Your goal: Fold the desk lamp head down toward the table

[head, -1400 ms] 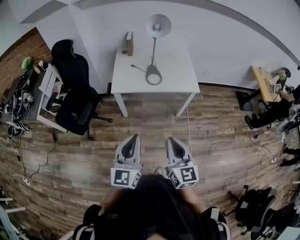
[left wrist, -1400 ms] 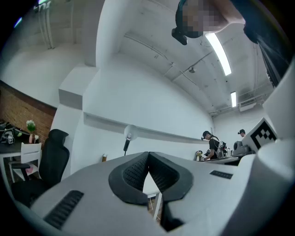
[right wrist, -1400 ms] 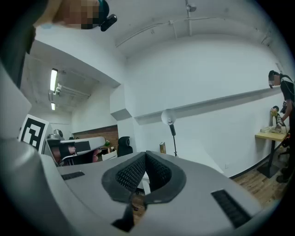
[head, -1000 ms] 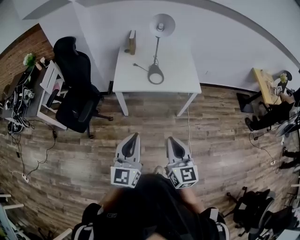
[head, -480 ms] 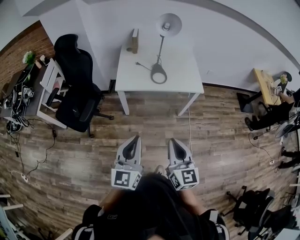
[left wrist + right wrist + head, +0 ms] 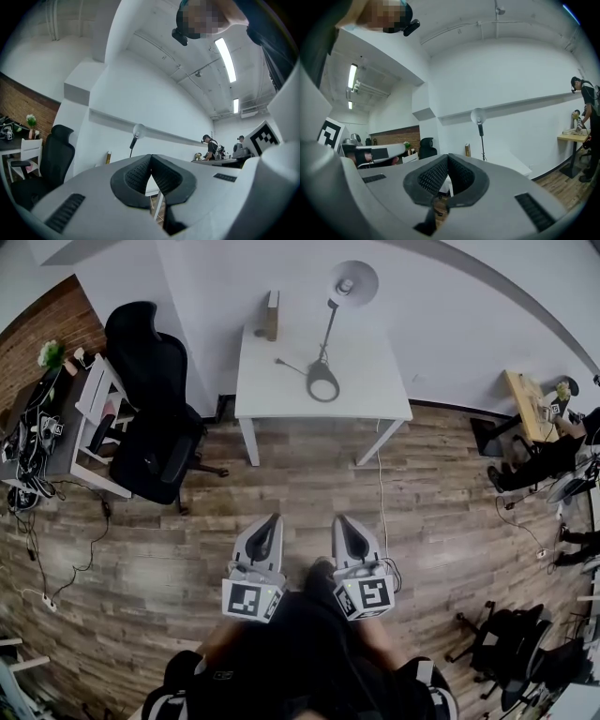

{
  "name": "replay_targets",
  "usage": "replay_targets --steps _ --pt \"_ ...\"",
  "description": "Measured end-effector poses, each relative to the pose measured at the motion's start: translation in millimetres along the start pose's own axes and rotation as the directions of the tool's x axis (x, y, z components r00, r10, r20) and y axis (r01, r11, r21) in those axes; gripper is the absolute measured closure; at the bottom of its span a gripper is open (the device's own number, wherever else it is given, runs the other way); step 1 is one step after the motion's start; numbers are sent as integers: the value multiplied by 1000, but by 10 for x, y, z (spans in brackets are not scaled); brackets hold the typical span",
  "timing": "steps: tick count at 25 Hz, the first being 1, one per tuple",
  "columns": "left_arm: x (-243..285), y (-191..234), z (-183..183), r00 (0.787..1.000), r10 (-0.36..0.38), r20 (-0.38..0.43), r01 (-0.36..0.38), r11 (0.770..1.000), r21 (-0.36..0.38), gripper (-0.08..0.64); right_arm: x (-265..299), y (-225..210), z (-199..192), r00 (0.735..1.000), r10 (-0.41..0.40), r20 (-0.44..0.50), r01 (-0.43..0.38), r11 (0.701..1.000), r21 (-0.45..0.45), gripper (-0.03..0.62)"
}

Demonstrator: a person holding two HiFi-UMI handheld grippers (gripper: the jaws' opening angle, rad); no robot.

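The desk lamp stands upright on the white table far ahead of me, its round base on the tabletop and its white head raised on a thin stem. Both grippers are held level over the wooden floor, well short of the table. My left gripper and right gripper are shut with nothing in them. In the left gripper view the lamp head shows small above the closed jaws of the gripper. In the right gripper view the lamp rises above the closed gripper.
A thin upright book stands at the table's back left. A black office chair and a cluttered side desk stand to the left. A cable runs down from the table. People work at a wooden desk on the right.
The table and lamp have shifted right and a little closer in the head view as I walk forward. Both grippers stay shut and side by side.
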State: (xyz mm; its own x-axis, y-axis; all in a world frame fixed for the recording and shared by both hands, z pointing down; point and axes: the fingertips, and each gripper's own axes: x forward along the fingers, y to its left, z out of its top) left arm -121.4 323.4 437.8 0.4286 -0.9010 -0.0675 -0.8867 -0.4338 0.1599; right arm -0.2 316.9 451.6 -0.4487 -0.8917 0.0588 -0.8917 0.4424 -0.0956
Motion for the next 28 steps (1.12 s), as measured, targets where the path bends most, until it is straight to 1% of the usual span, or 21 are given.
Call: replay_targets --steps 3,7,13,21,28 --pt "-9 58 -14 1000 -3 -5 3 1000 -14 535 46 36 -17 1000 -4 -7 4 1000 5 578" --pt "113 187 -33 1000 4 -3 -4 1000 -11 534 213 9 -16 1000 -1 -1 1 1000 -4 579" --pt "441 311 -59 1000 13 1 -13 1000 -6 534 546 -192 -19 1000 10 5 -10 1000 -4 578" --pt "1262 487 21 999 33 15 -33 999 19 535 1202 -713 165 999 41 31 -41 999 -10 578" --pt "2168 583 145 998 54 30 -55 998 32 535 1821 -1292 397 996 80 42 -80 997 -13 578"
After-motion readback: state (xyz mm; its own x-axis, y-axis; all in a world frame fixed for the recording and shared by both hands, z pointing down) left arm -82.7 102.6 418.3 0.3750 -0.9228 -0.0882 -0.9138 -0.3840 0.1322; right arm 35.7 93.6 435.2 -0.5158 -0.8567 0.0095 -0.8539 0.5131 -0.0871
